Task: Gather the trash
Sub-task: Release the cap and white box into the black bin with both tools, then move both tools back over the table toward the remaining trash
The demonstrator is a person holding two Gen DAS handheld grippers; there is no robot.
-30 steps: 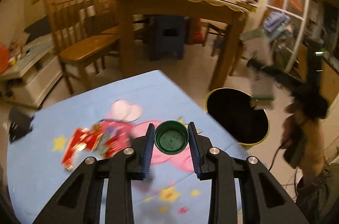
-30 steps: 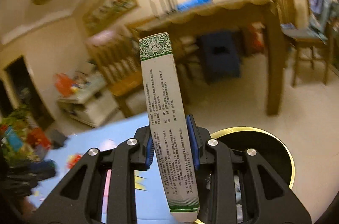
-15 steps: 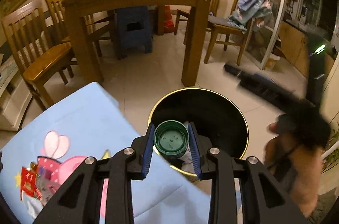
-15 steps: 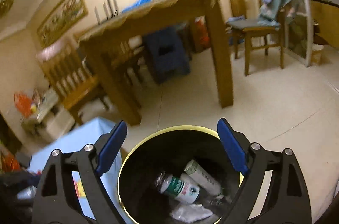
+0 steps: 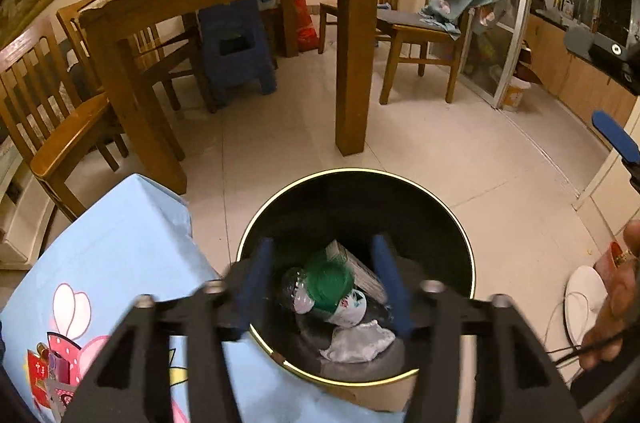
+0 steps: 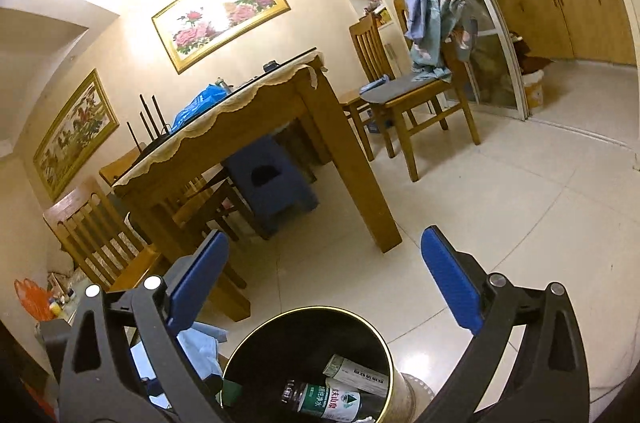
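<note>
Our left gripper (image 5: 324, 283) hangs over the bin (image 5: 460, 227); its jaws have just been opening, and the green cap (image 5: 330, 283) sits loose between them, touching neither pad. Below it lie a bottle (image 5: 344, 307), a box (image 5: 356, 267) and crumpled paper (image 5: 360, 341). Our right gripper (image 6: 320, 287) gapes wide, empty, beyond the bin's far rim.
</note>
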